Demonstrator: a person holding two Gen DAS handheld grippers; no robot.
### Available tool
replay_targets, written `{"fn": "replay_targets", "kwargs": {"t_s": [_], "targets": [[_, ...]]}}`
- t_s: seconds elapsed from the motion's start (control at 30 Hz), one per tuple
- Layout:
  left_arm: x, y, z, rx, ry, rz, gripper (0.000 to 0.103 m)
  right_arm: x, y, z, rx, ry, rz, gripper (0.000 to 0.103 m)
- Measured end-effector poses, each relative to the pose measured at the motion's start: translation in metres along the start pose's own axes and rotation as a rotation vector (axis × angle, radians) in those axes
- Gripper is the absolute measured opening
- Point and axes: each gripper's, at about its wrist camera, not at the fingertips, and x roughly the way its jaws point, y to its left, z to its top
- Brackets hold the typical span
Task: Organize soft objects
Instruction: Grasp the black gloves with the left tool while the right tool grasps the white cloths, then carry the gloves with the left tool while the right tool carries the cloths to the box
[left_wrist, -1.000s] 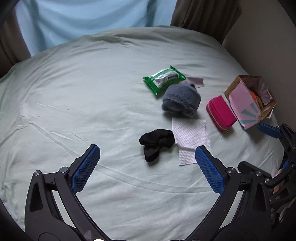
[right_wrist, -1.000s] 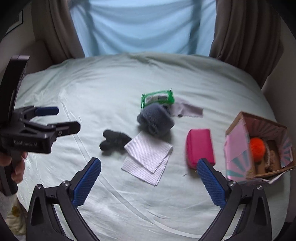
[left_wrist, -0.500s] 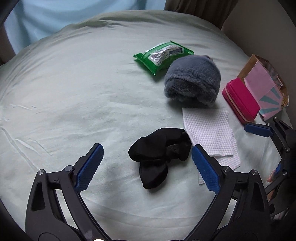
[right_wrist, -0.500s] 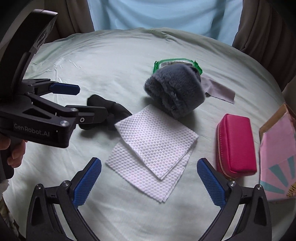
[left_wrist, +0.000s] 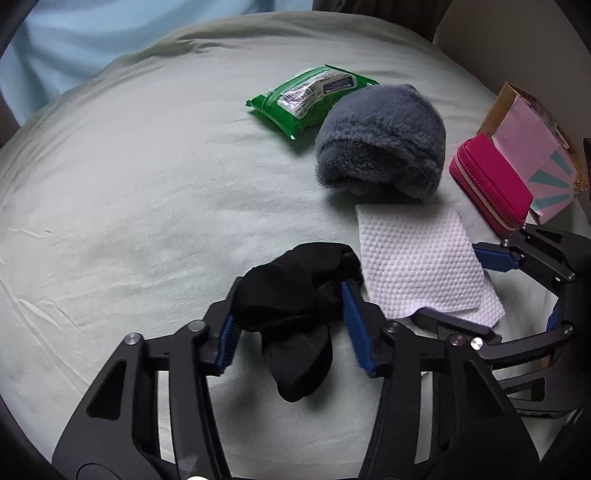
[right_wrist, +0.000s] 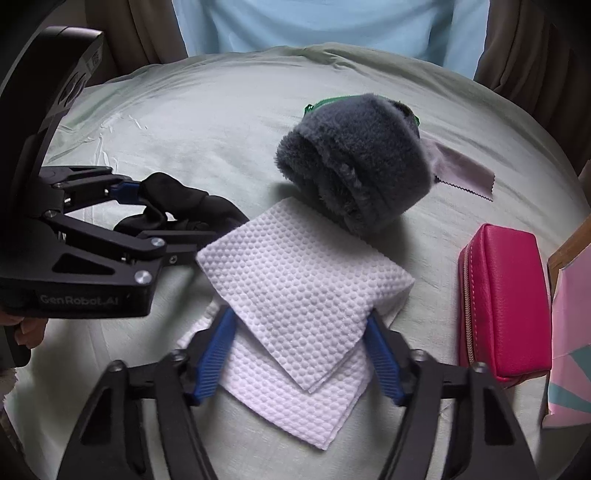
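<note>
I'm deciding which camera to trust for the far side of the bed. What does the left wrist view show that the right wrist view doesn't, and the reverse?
Only the left wrist view shows the green wipes pack in full; in the right wrist view just slivers of it peek past the grey fuzzy hat.

Only the right wrist view shows the grey cloth with its zigzag edge.

Both show the left gripper closing around the black socks, the right gripper closing on the white paper towels, and the pink pouch.
</note>
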Motion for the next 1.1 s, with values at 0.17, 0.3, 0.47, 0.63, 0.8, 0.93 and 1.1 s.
{"fn": "replay_targets", "kwargs": {"t_s": [0.17, 0.3, 0.47, 0.63, 0.8, 0.93, 1.1], "targets": [[-0.003, -0.002, 0.001, -0.005, -0.002, 0.003, 0.023, 0.001, 0.003, 0.006, 0.015, -0.006, 0.006, 0.026], [-0.011, -0.001, 0.000, -0.027, -0.013, 0.002, 0.020, -0.002, 0.004, 0.008, 0.037, -0.013, 0.009, 0.016], [-0.026, 0.005, 0.001, -0.056, -0.029, -0.004, 0.020, -0.016, 0.001, 0.009, 0.054, -0.028, 0.004, 0.015], [-0.048, 0.006, 0.006, -0.081, -0.041, -0.003, 0.020, -0.037, -0.001, 0.013, 0.073, -0.038, 0.006, 0.015], [-0.082, 0.002, 0.015, -0.101, -0.058, 0.003, 0.020, -0.070, -0.004, 0.025, 0.099, -0.066, 0.015, 0.015], [-0.119, -0.004, 0.030, -0.107, -0.081, 0.014, 0.020, -0.108, -0.005, 0.039, 0.142, -0.090, 0.019, 0.015], [-0.170, -0.017, 0.053, -0.126, -0.118, 0.033, 0.020, -0.162, -0.007, 0.061, 0.179, -0.113, 0.017, 0.015]]}}
